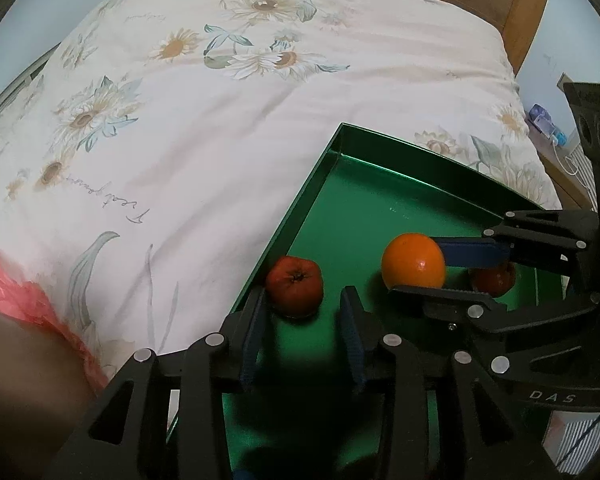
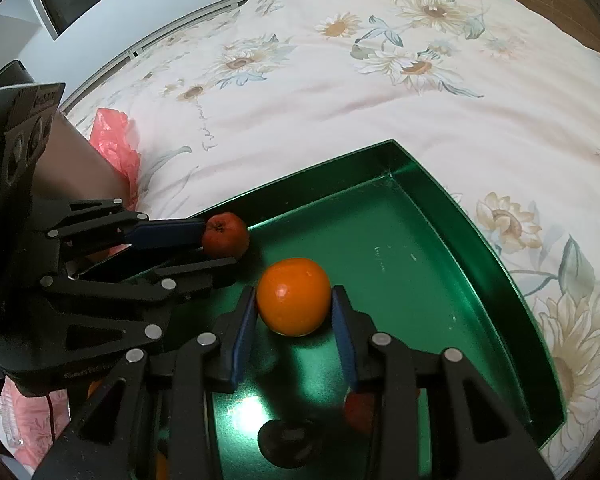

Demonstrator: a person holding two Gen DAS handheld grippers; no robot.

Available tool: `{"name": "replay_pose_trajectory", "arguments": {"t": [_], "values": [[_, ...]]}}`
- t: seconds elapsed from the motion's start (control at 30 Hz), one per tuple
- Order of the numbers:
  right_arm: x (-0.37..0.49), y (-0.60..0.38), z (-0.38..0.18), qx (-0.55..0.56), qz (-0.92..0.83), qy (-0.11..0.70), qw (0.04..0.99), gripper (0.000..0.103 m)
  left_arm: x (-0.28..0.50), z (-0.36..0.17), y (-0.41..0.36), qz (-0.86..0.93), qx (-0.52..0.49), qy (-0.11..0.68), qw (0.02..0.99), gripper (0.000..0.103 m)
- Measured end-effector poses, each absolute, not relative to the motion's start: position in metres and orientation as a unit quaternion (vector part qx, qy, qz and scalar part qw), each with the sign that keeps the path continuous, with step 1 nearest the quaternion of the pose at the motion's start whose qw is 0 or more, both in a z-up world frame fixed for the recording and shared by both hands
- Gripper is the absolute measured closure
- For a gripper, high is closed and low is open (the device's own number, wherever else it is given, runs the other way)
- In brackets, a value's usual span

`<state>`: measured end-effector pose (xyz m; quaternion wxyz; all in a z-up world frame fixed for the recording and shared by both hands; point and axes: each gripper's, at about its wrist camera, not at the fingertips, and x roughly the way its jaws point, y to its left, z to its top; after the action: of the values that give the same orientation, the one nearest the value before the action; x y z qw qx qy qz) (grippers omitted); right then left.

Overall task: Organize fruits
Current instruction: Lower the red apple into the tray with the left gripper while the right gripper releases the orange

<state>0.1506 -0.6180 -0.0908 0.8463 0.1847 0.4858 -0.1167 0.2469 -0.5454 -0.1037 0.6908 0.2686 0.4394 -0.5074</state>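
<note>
A green metal tray [image 1: 320, 168] [image 2: 480, 216] lies on the bed. An orange [image 1: 414, 261] [image 2: 294, 297] rests in it between the tips of my right gripper [image 2: 294, 300] [image 1: 416, 264], whose jaws stand open around it with small gaps. A small red fruit [image 1: 296, 286] [image 2: 225, 235] sits by the tray's left wall at the tip of my left gripper [image 1: 306, 300] [image 2: 216, 248], which is open and empty. Another red fruit [image 1: 496, 278] [image 2: 358, 410] lies partly hidden behind the right gripper.
The tray sits on a floral duvet [image 1: 180, 140] [image 2: 380, 80]. A pink plastic bag [image 1: 16, 288] [image 2: 114, 140] lies at the left by the person's arm. A wooden headboard [image 1: 516, 8] stands behind.
</note>
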Motion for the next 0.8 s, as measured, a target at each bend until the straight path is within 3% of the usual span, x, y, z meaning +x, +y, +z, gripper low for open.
{"name": "replay_pose_trajectory", "arguments": {"t": [0.8], "values": [[0.151, -0.619, -0.092, 0.187, -0.112, 0.484, 0.847, 0.074, 0.257, -0.105, -0.546, -0.512, 0.246, 0.486, 0.664, 0.066]]}}
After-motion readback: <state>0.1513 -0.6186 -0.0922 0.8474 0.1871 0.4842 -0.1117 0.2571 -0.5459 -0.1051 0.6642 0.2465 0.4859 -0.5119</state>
